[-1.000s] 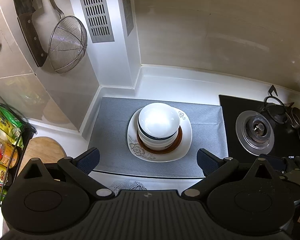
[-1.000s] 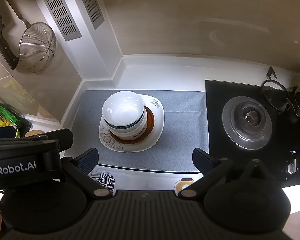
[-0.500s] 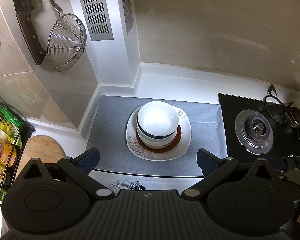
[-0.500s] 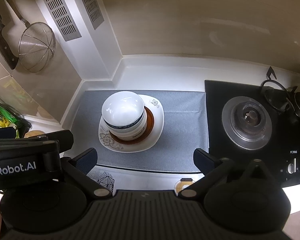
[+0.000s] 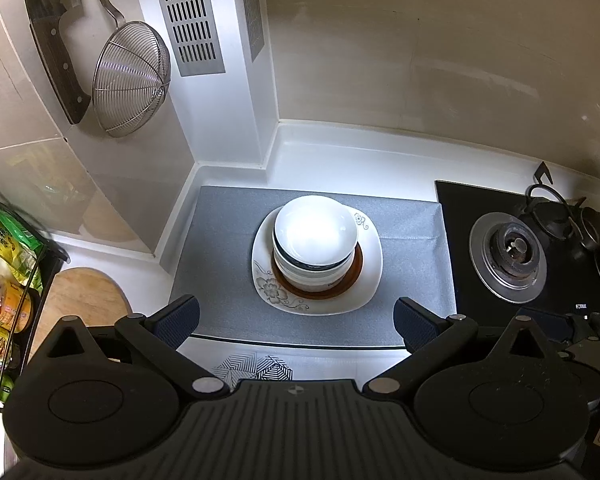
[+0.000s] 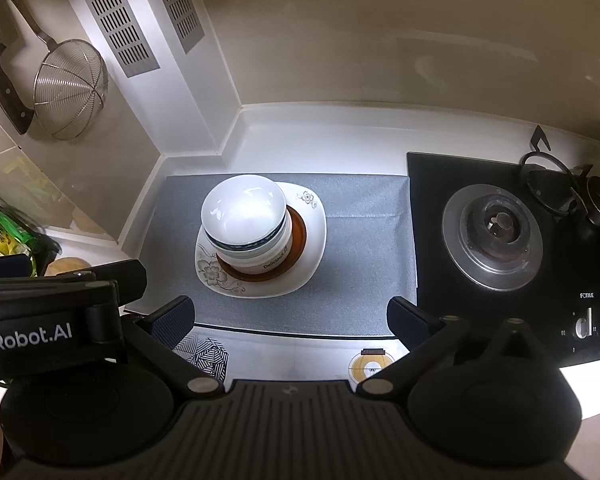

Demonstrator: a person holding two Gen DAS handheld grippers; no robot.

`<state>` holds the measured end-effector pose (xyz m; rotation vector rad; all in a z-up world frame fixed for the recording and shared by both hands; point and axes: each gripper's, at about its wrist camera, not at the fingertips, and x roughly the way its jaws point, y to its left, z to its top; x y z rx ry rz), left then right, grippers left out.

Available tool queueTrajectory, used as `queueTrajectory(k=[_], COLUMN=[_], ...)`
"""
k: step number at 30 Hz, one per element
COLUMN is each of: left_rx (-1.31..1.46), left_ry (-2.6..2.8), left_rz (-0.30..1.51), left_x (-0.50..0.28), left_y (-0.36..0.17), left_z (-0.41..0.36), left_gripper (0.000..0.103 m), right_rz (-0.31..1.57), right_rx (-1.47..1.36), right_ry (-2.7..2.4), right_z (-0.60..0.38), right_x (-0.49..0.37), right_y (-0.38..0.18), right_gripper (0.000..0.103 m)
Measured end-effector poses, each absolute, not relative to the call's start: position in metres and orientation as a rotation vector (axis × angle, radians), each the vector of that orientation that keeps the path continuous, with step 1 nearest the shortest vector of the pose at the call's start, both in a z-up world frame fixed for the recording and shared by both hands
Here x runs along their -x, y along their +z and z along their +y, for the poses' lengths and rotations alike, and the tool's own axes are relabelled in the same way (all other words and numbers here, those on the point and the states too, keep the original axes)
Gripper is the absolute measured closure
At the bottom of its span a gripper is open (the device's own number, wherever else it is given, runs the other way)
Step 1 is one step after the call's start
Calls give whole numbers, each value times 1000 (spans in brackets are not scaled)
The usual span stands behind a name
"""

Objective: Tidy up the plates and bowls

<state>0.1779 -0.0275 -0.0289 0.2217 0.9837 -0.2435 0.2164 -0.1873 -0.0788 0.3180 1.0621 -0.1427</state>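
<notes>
A stack of white bowls (image 5: 315, 236) stands on a small brown plate (image 5: 356, 270), which sits on a white square plate with a flower print (image 5: 370, 276), all on a grey mat (image 5: 220, 280). The same stack of bowls (image 6: 244, 216) on the flowered plate (image 6: 312, 232) shows in the right wrist view. My left gripper (image 5: 296, 320) is open and empty, above and in front of the stack. My right gripper (image 6: 290, 316) is open and empty too, a little right of the stack. The left gripper's body (image 6: 52, 320) shows at the right view's left edge.
A black gas hob with a burner (image 5: 508, 254) lies right of the mat; its knobs (image 6: 596, 322) face the front. A wire skimmer (image 5: 130, 80) and a cleaver (image 5: 56, 60) hang on the left wall. A rack of packets (image 5: 4, 272) and a wooden board (image 5: 84, 300) stand at left.
Both grippers have drawn slightly back and up from the stack, which sits a touch higher in the left view. Jaws stay open; the dishes have not moved.
</notes>
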Motion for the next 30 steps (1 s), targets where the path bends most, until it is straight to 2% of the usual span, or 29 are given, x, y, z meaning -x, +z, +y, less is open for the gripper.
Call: queueTrajectory(k=[30], left_rx=[-232], left_ry=[-234], left_rz=[996], left_x=[-182], left_y=[-34], left_z=[-25], left_gripper=[0], right_rz=[1065], right_rx=[-275], right_ry=[-137], right_z=[-183], right_x=[-222], right_y=[-81], right_gripper=[1])
